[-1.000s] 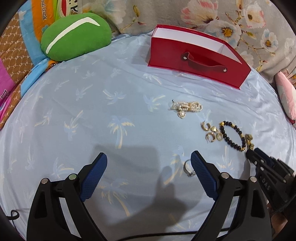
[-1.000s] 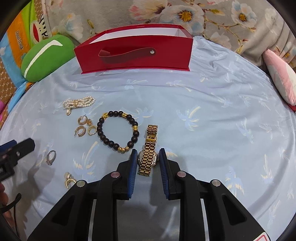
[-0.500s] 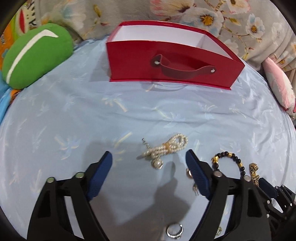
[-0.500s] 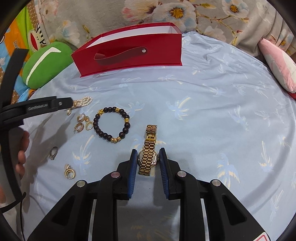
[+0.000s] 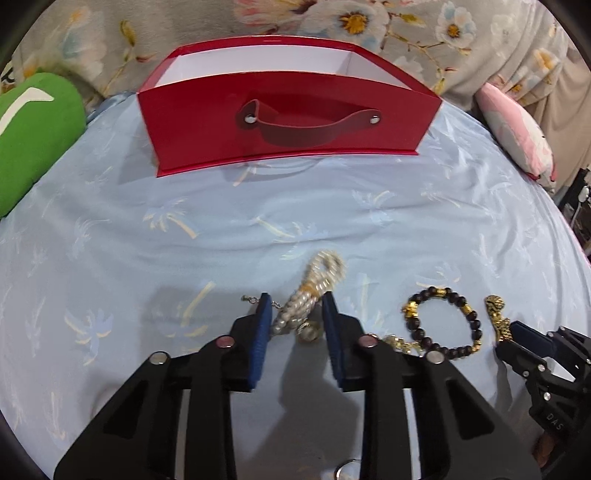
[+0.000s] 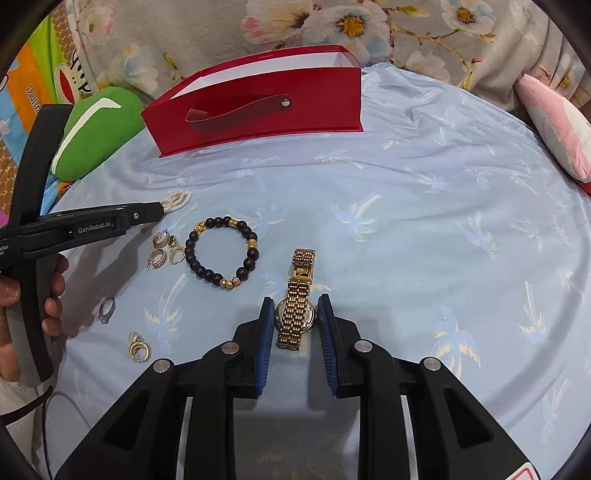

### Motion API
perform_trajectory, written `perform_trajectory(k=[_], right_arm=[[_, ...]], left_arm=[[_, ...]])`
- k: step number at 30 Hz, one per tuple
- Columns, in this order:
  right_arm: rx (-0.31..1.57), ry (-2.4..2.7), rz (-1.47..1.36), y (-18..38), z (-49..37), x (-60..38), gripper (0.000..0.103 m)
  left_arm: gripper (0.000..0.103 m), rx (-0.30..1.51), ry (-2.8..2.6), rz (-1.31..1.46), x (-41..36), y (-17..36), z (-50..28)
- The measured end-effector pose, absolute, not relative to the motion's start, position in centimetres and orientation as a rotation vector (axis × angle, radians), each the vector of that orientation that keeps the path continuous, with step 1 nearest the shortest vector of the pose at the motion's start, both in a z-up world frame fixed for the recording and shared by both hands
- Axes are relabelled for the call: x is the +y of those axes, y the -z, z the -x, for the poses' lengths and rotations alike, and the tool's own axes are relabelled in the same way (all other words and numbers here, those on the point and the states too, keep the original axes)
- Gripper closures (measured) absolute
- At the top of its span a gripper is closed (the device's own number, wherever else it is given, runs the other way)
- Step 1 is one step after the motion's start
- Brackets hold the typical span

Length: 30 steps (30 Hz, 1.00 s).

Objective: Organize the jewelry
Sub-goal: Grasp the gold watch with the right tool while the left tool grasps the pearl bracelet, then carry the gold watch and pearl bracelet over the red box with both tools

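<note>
A red open box (image 5: 288, 122) with a strap handle stands at the back of the blue sheet; it also shows in the right wrist view (image 6: 258, 107). My left gripper (image 5: 297, 312) has closed in around the pearl necklace (image 5: 314, 291), its blue pads at each side of it. My right gripper (image 6: 295, 314) is shut on the gold watch (image 6: 298, 299), which lies flat on the sheet. A black-and-gold bead bracelet (image 6: 221, 253), several gold hoop earrings (image 6: 164, 251), a ring (image 6: 106, 309) and another gold earring (image 6: 138, 347) lie on the sheet.
A green cushion (image 6: 94, 136) lies left of the box and a pink pillow (image 6: 554, 125) at the right edge. A floral blanket (image 5: 369, 22) rises behind the box. The person's hand (image 6: 22, 295) holds the left gripper's handle.
My left gripper moved forward over the pearl necklace and narrowed from wide open to close around it. The right gripper stayed on the watch.
</note>
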State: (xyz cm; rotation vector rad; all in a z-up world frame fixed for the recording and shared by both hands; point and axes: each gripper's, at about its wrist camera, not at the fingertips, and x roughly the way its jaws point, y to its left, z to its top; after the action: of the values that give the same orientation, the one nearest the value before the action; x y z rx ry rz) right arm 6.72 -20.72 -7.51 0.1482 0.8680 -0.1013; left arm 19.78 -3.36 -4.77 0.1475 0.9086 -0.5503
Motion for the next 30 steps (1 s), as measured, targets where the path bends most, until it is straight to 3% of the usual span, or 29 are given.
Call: perform_trajectory(k=[12, 25, 30], right_arm=[[0.863, 0.088, -0.204, 7.4, -6.6, -21.6, 0.081], [0.805, 0.093, -0.238, 4.9, -4.5, -22.8, 0.081], [0.755, 0.090, -0.249, 2.5, -4.1, -23.7, 0.081]], left_arm=[[0.088, 0.880, 0.537, -0.127, -3.3, 4.2, -16.2], [0.088, 0.825, 0.426, -0.047, -0.9, -0.8, -11.8], [0.093, 0.795, 0.405, -0.031, -0.1, -3.3, -11.1]])
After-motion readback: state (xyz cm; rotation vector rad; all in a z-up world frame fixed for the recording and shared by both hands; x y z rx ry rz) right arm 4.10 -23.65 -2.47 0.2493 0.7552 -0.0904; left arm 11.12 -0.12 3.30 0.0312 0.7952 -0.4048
